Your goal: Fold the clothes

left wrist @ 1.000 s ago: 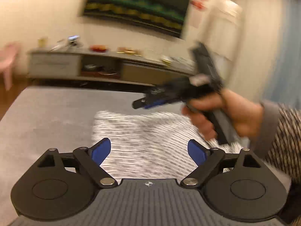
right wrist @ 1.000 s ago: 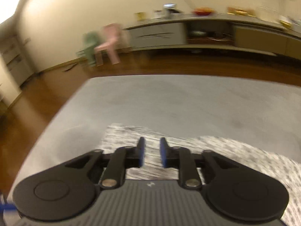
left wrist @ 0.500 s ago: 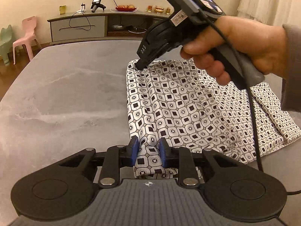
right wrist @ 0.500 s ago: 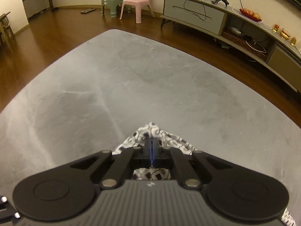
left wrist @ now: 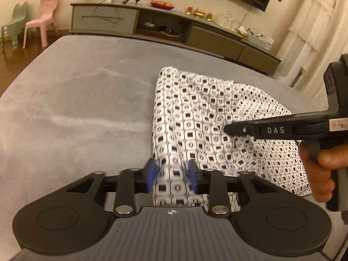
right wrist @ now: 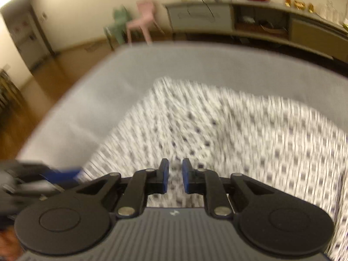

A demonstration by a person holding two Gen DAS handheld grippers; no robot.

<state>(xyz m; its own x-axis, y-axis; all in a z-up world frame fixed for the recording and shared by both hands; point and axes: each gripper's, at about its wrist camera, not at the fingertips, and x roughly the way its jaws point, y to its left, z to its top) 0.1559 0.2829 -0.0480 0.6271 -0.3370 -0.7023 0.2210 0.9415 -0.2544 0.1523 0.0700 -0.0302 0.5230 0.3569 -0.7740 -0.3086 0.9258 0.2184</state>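
A white garment with a black square pattern (left wrist: 206, 117) lies folded on the grey table (left wrist: 76, 100); it shows blurred in the right wrist view (right wrist: 228, 130). My left gripper (left wrist: 171, 176) sits at the garment's near edge, its blue pads parting around a fold of cloth. My right gripper (right wrist: 175, 178) hovers over the cloth with a small gap between its pads and nothing held. It also shows in the left wrist view (left wrist: 226, 128), held by a hand at the right.
A long low sideboard (left wrist: 174, 28) with small items stands behind the table. A pink chair (left wrist: 43, 17) and a green chair (left wrist: 15, 24) stand on the wooden floor at the far left. The table's left edge (right wrist: 65, 113) drops to the floor.
My right gripper has let go of the far corner, opened slightly and swung back to the right over the cloth. My left gripper's pads have spread wider on the near fold.
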